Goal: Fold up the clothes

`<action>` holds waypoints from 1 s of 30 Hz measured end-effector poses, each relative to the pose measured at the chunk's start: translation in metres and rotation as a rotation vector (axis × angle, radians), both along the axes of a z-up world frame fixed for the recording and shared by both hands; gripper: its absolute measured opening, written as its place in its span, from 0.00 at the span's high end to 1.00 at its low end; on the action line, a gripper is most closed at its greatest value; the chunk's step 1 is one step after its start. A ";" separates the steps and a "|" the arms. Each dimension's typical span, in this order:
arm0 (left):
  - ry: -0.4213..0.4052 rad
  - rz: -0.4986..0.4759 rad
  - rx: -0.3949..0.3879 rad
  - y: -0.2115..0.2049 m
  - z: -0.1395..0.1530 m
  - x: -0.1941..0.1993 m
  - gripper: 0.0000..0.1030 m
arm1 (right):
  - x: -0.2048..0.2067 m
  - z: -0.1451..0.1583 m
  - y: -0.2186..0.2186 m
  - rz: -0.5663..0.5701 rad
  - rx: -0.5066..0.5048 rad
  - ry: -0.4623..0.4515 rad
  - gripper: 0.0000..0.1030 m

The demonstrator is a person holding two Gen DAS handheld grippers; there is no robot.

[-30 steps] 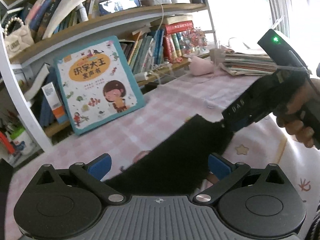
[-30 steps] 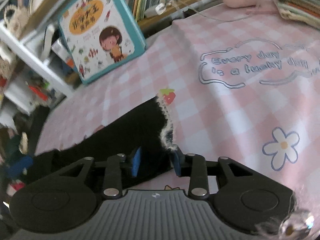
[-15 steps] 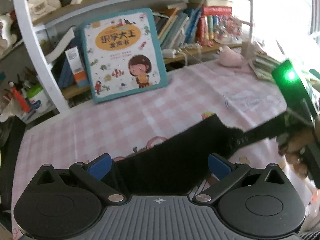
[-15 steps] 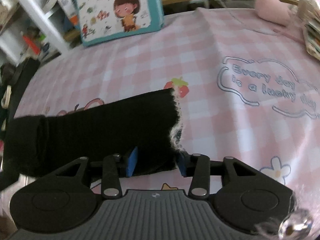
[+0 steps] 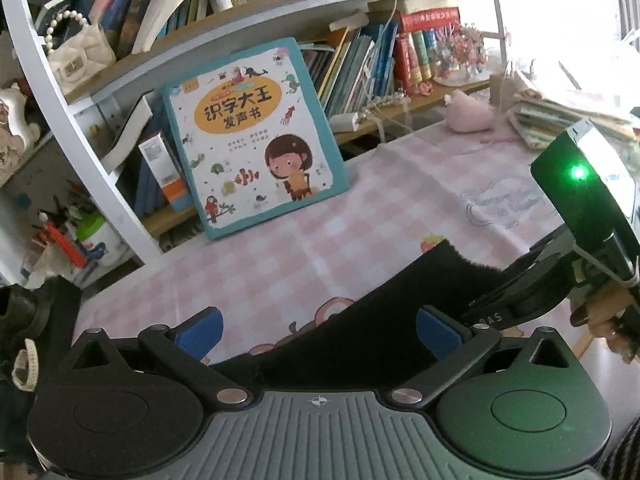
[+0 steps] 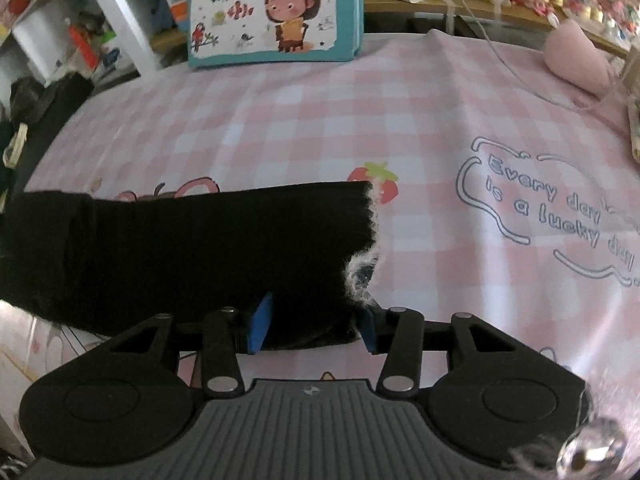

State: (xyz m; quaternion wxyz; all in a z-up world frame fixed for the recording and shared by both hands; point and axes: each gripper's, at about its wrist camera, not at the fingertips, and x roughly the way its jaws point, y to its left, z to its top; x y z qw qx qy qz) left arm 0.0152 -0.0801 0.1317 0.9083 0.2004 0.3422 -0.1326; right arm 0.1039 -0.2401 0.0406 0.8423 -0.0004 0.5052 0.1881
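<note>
Right gripper [image 6: 312, 326] pinches the black garment [image 6: 200, 248] at its frayed end, stretched over the pink checked cloth [image 6: 360, 120]. Left gripper [image 5: 318, 326] gapes wide, fabric between, probably ungripped. Mid-fold; next needs aligned edges.

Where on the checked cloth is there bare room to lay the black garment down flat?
The widest bare patch of checked cloth lies between the picture book and the black garment. The stretch right of the garment, around the printed lettering, is also bare. It is crowded at the far right, by the pink plush and the charger cable.
</note>
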 end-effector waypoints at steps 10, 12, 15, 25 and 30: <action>0.034 -0.014 0.073 -0.009 -0.023 -0.008 0.00 | 0.011 -0.003 -0.007 0.015 0.091 0.037 0.86; 0.033 -0.014 0.078 -0.011 -0.029 -0.006 0.00 | 0.019 -0.002 -0.019 -0.046 0.181 0.094 0.87; 0.029 -0.026 0.095 -0.018 -0.036 -0.006 0.00 | 0.025 0.008 -0.034 -0.099 0.316 0.143 0.87; -0.049 -0.113 0.114 -0.050 -0.047 -0.016 0.00 | 0.022 0.064 -0.027 -0.032 0.506 0.134 0.87; -0.123 -0.134 0.137 -0.063 -0.048 -0.014 0.09 | 0.015 0.087 -0.014 0.064 0.516 0.114 0.87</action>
